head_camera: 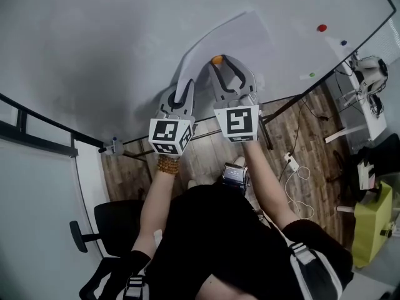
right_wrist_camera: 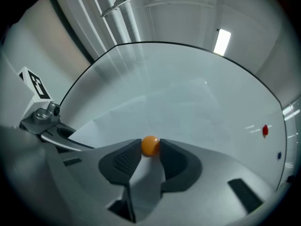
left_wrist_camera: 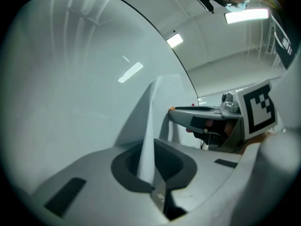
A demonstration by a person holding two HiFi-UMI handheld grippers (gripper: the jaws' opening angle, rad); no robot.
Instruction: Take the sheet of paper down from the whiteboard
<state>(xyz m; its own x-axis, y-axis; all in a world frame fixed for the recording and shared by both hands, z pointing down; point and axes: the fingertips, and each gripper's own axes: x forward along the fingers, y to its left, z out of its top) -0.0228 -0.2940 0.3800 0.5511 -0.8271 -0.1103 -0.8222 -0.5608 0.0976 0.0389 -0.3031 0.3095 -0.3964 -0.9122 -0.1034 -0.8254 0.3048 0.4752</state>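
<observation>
1. The left gripper (left_wrist_camera: 151, 175) is clamped on the sheet of paper (left_wrist_camera: 149, 140) at its near left edge, which is lifted off the whiteboard (head_camera: 94, 42).
2. The right gripper (right_wrist_camera: 150, 148) pinches the orange magnet (right_wrist_camera: 150, 145) just to the right — the only pin visible.

My left gripper (head_camera: 183, 87) and right gripper (head_camera: 217, 61) sit close together at the whiteboard (head_camera: 94, 36). Leftward its face is open. Rightward, a red magnet (head_camera: 322, 27) and perhaps two smaller magnets (head_camera: 343, 43) stand well apart.
</observation>
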